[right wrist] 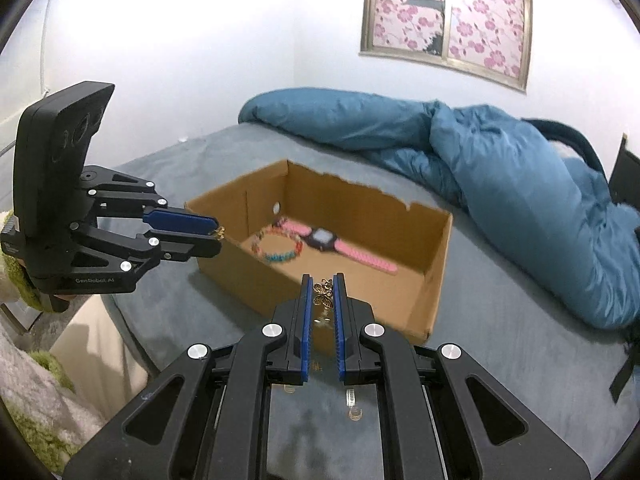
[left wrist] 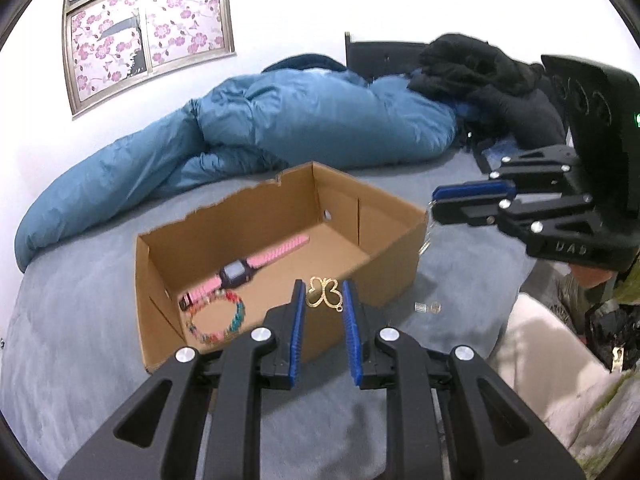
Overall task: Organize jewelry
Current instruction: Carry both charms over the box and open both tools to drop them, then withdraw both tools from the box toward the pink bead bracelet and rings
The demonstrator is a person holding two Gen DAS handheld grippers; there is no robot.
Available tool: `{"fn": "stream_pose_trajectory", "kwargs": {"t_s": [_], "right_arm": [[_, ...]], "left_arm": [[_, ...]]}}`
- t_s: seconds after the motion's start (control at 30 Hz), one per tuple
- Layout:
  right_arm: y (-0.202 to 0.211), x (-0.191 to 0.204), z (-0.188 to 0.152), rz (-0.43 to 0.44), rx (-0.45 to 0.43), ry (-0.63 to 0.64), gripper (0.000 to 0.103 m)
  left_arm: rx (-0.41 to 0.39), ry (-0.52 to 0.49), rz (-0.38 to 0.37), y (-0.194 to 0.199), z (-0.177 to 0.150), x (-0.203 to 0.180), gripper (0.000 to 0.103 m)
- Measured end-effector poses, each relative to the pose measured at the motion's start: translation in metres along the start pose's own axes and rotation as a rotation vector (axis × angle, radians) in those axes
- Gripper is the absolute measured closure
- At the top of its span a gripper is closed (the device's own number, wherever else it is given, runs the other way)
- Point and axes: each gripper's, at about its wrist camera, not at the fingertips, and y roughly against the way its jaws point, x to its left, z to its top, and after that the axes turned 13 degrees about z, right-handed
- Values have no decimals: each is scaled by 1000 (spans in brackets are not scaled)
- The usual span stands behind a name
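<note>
Left gripper (left wrist: 323, 294) jaws pinch gold butterfly pendant (left wrist: 323, 293); right gripper (right wrist: 323, 286) clamps bronze butterfly charm (right wrist: 323, 298).

1. The cardboard box (left wrist: 384, 216) is showing plain brown.
2. The watch (left wrist: 240, 274) is wearing a pink strap around a dark purple face.
3. The beaded bracelet (left wrist: 224, 320) is mixing red, teal and orange beads.
4. The butterfly pendant (left wrist: 325, 294) is gleaming gold.
5. The left gripper (left wrist: 323, 292) and right gripper (right wrist: 323, 286) are showing blue pads on black frames.
6. The duvet (right wrist: 500, 168) is lying in solid teal on a grey-blue bedsheet (left wrist: 80, 320).
7. The window (right wrist: 448, 12) is carrying a pink blossom pattern on white.
</note>
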Motion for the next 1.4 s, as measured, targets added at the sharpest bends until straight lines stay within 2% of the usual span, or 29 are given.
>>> {"fn": "stream_pose_trajectory", "kwargs": {"t_s": [0.17,0.4,0.63,0.73,0.8,0.87,0.97,1.03,1.1,1.4], "right_arm": [[-9,-10,25,-3,-45,28,95],[-46,-46,45,-18,-63,-20,95],[-90,-85,40,-25,37,-93,95],[-109,-94,32,-37,106,-99,95],[-117,-97,29,-38,140,-101,95],[-124,-97,26,-43,175,-101,95],[-128,-98,23,-45,188,-105,92],[-126,-101,24,-51,174,-116,79],[-121,-101,24,-60,152,-125,75],[-88,-94,23,-94,72,-157,66]], "left_arm": [[-37,-2,12,-11,26,14,85],[-10,-53,48,-66,55,24,85],[95,-107,46,-132,69,27,85],[136,-140,60,-150,67,24,85],[190,-156,56,-163,64,24,85],[219,-162,53,-168,61,23,84],[221,-174,71,-167,61,21,81],[221,-181,86,-167,61,20,73],[215,-182,95,-165,61,19,71],[161,-102,134,-132,67,27,62]]}}
